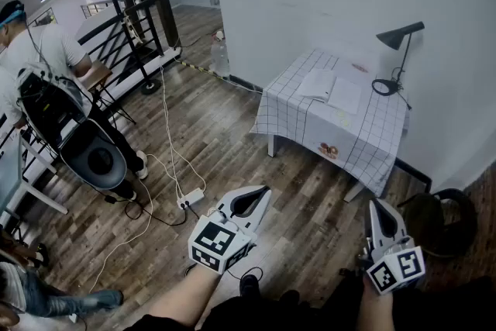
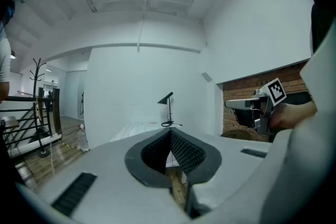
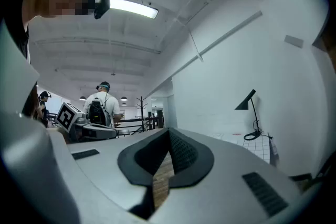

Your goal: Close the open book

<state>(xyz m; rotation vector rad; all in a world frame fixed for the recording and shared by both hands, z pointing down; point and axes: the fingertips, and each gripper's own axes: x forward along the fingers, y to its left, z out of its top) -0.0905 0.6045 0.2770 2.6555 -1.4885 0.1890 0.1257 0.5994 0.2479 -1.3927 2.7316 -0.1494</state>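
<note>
The open book (image 1: 332, 89) lies flat with its pages spread on a small table (image 1: 364, 147) covered by a checked cloth. The table stands against the white wall, and a black desk lamp (image 1: 399, 39) sits just beside the book, toward the wall. Both tools are held low over the wooden floor (image 1: 232, 136), well apart from the table. The left gripper (image 1: 262, 194) has its jaws pressed together with nothing between them, and its own view shows the ribbed pads meeting at the tip. The right gripper (image 1: 380, 205) is clenched and empty in the same way. The task looks barely begun: this is the approach, and the book has not been touched. The next move probably calls for stepping up to the table and bringing one tool to the outer edge of one half of the book. That half can then be lifted and swung over onto the other, perhaps with the second tool steadying the spine. The lamp's base and cord near the book are worth avoiding. Off to the left, a person with a backpack (image 1: 46, 66) stands by a railing, clear of the path.
</note>
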